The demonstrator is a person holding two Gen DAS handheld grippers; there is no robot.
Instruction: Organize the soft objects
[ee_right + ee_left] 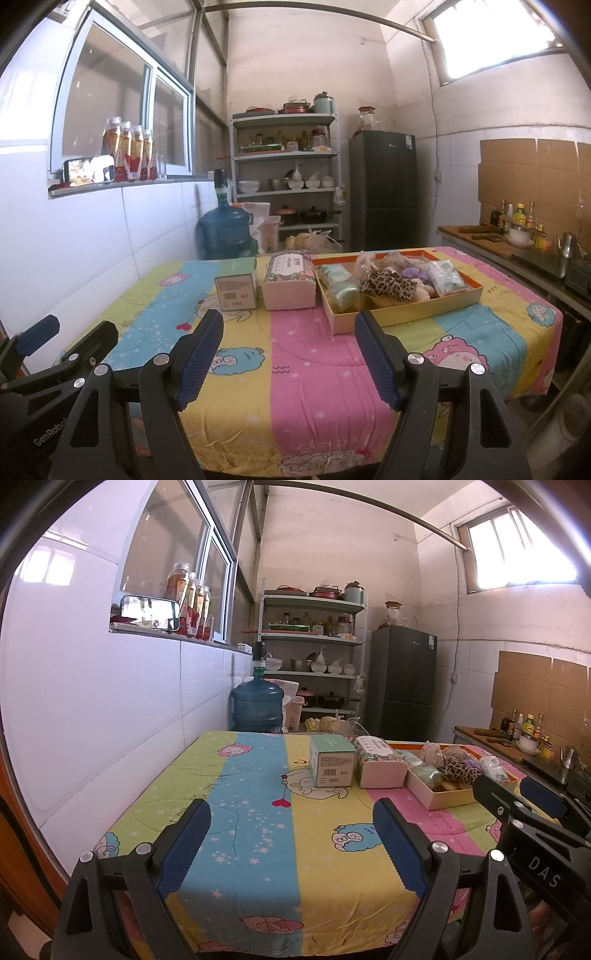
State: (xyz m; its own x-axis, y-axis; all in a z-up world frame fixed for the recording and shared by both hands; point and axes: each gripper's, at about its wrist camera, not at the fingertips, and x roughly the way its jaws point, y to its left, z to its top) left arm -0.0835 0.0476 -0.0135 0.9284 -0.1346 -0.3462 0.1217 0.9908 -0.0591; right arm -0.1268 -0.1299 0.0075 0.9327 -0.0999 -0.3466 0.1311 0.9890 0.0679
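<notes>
The left tool (291,843) hangs over the near part of the worktop (306,369) with its two blue pads wide apart and nothing between them, and the right tool (290,354) is the same: spread and empty, held low over the striped cartoon cloth (258,812) that covers the worktop. Both point toward the far side, where the things stand, so I judge that they are held back at a place from where each object can be seen. Beyond the right tool lies a shallow tray (406,315) with an orange inner rim. Inside it the soft objects are already together: a green wrapped roll (345,295) at the left, a leopard-print cloth piece (388,286) in the middle, some purple soft things (415,274) behind it, a pale plush piece (365,260), and a tissue packet (448,282) at the right. Just beside the tray, on its left, stands a pink tissue pack (290,282), and next to that a green box (236,291), both on the cloth and outside the tray. This arrangement can mean a sorting that is finished, or a tray that waits to be sorted; the pictures do not decide it.
</notes>
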